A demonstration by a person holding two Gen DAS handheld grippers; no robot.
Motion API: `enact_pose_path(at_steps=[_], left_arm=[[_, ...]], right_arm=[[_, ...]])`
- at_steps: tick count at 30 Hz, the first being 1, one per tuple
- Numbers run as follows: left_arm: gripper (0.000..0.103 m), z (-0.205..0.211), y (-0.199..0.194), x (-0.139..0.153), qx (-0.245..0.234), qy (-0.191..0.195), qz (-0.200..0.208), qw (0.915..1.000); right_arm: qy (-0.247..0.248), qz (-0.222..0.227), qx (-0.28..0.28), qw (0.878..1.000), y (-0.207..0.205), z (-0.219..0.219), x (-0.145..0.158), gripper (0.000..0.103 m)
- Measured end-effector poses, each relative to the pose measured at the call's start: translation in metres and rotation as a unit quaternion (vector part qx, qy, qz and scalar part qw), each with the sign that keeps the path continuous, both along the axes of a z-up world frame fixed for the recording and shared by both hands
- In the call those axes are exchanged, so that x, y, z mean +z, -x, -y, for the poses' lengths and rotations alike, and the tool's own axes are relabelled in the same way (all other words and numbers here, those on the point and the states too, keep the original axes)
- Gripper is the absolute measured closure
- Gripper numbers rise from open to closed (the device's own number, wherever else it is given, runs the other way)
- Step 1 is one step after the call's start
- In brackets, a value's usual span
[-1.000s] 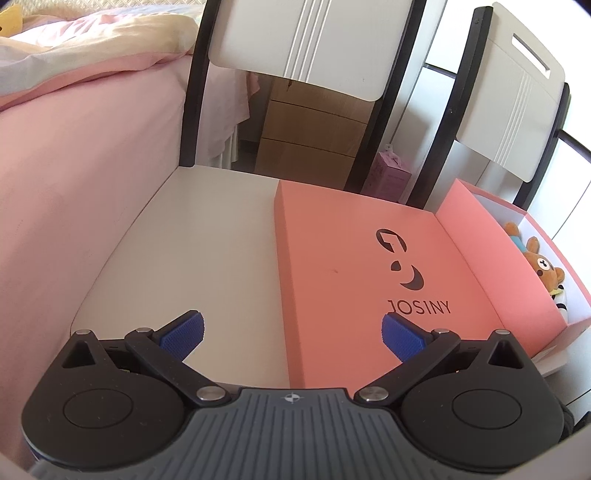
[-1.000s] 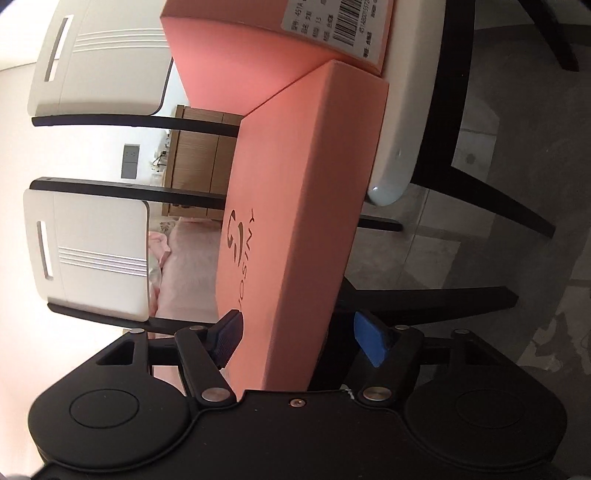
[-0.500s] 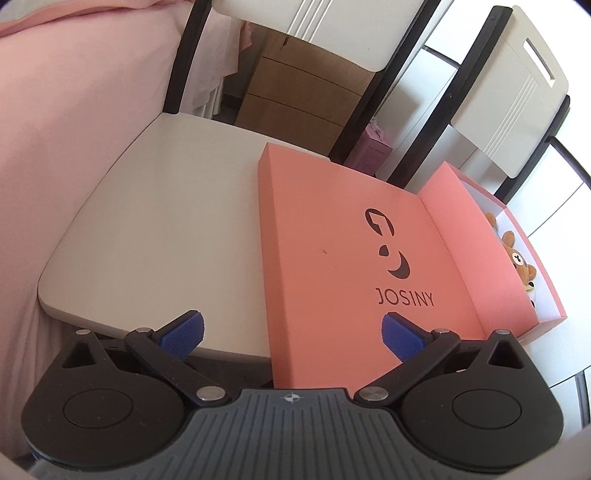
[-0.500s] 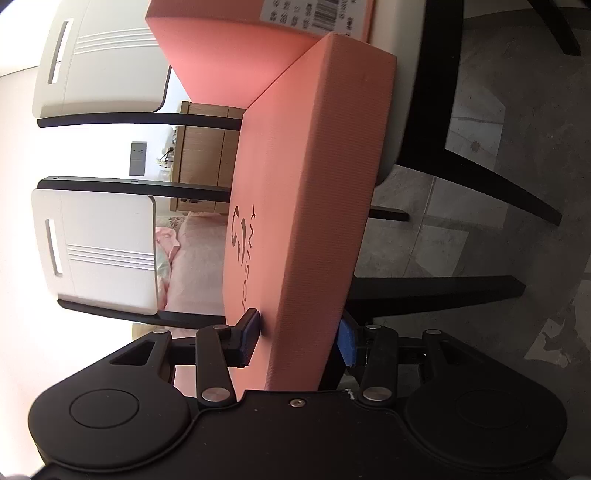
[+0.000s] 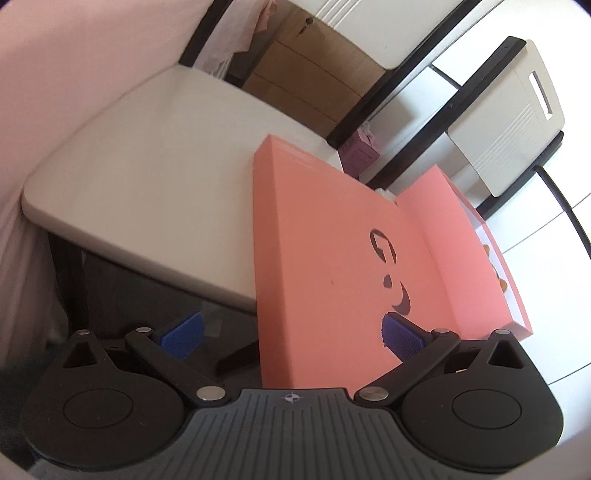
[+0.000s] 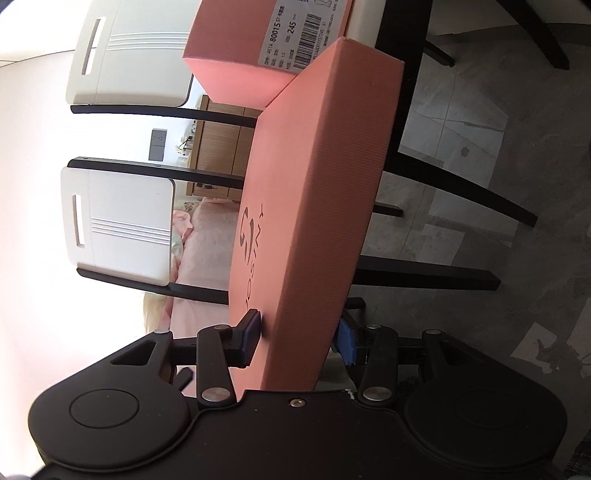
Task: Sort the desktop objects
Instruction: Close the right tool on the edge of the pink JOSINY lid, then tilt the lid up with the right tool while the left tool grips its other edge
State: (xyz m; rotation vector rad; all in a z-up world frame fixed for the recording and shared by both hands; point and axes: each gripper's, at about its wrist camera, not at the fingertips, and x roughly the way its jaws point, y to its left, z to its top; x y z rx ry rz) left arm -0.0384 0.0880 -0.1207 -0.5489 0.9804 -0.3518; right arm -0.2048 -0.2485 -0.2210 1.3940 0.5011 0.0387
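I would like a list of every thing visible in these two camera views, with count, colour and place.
box lid: 1, pink, clamped at its near edge, sticking out past the chair seat
box: 1, pink, white barcode label, behind the lid
chairs: 2, white seats and backs, black frames, side by side
bedding: pink, left of the chairs
cabinet: 1, brown wood, behind the chairs
left gripper: open, blue pads
right gripper: shut on the lid

The white barcode sticker (image 6: 308,31) on the end of the pink box base (image 6: 240,70), top centre of the right wrist view, reads "80015" and "245", while the pink lid (image 6: 317,206) below it bears a partly legible dark logo (image 6: 253,236).
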Motion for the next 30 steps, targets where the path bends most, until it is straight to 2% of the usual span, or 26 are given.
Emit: enact_pose_path(at_steps=[3, 6, 8, 12, 17, 19, 24, 27, 30], left_arm=[[0.000, 0.006, -0.004, -0.014, -0.009, 0.011, -0.035, 0.9993], [0.000, 0.003, -0.010, -0.027, 0.002, 0.037, -0.070, 0.9968], [0.000, -0.006, -0.014, -0.033, 0.019, 0.069, -0.094, 0.9930], [0.000, -0.016, -0.015, -0.030, 0.033, 0.128, -0.082, 0.9878], [0.001, -0.010, -0.017, -0.035, 0.019, 0.135, -0.101, 0.9856], [0.005, -0.013, -0.016, -0.034, 0.023, 0.145, -0.099, 0.9842], [0.038, -0.017, -0.016, -0.036, 0.048, 0.148, -0.094, 0.9834], [0.044, -0.012, -0.016, -0.033, 0.039, 0.139, -0.083, 0.9860], [0.046, -0.009, -0.011, -0.028, 0.032, 0.117, -0.059, 0.9909]], right_arm=[[-0.001, -0.001, 0.006, 1.000, 0.005, 0.002, 0.002, 0.058], [-0.001, -0.001, 0.009, 1.000, 0.008, 0.006, 0.003, 0.058], [-0.003, 0.000, 0.009, 1.000, 0.009, 0.010, 0.004, 0.058], [0.001, 0.004, 0.012, 1.000, 0.011, 0.016, 0.005, 0.058], [0.013, 0.014, 0.012, 1.000, 0.011, 0.020, 0.011, 0.058], [0.018, 0.022, 0.012, 1.000, 0.011, 0.021, 0.014, 0.058], [0.040, 0.036, 0.015, 0.998, 0.010, 0.006, 0.020, 0.058], [0.053, 0.037, 0.018, 0.998, 0.015, -0.002, -0.003, 0.058], [0.068, 0.040, 0.019, 0.997, 0.018, -0.004, 0.002, 0.057]])
